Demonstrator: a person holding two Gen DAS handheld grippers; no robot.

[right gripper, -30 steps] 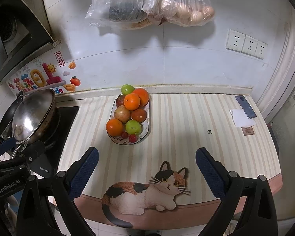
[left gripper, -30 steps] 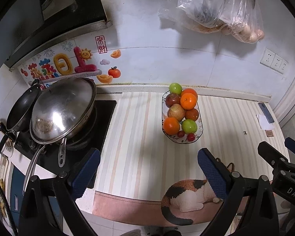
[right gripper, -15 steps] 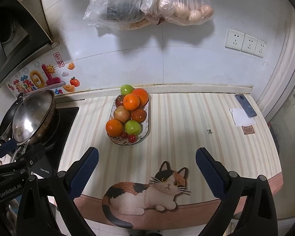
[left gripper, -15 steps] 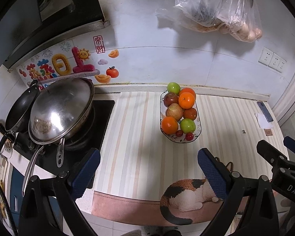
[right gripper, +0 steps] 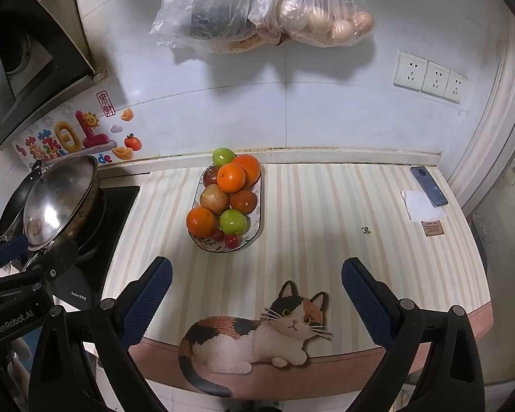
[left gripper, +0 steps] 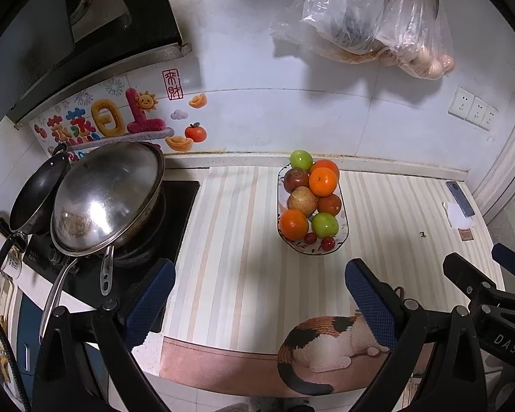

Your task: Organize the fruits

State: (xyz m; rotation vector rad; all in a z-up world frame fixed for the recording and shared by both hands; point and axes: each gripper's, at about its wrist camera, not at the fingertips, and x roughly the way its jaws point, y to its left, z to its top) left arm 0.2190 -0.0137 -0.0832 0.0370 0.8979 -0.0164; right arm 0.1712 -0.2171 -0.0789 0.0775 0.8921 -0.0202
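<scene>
All fruit [right gripper: 225, 197] piled in dish [right gripper: 257, 206] nr wall; none loose on counter [left gripper: 237, 240]. Left claw [left gripper: 257, 295] & right claw [right gripper: 255, 292] wide open, empty. Fits done or unstarted.

Even indoor light, soft shadows under hanging bags [right gripper: 264, 7] (strong fisheye bending, dark corners), sharp focus.

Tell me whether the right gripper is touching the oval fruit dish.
Apart. The right wrist view shows bare striped counter between the right gripper and the oval fruit dish.

One dish [right gripper: 257, 206] holds four oranges [right gripper: 230, 177], two green apples [right gripper: 233, 221], two red apples [right gripper: 214, 198] and two cherries [right gripper: 232, 240]
</scene>
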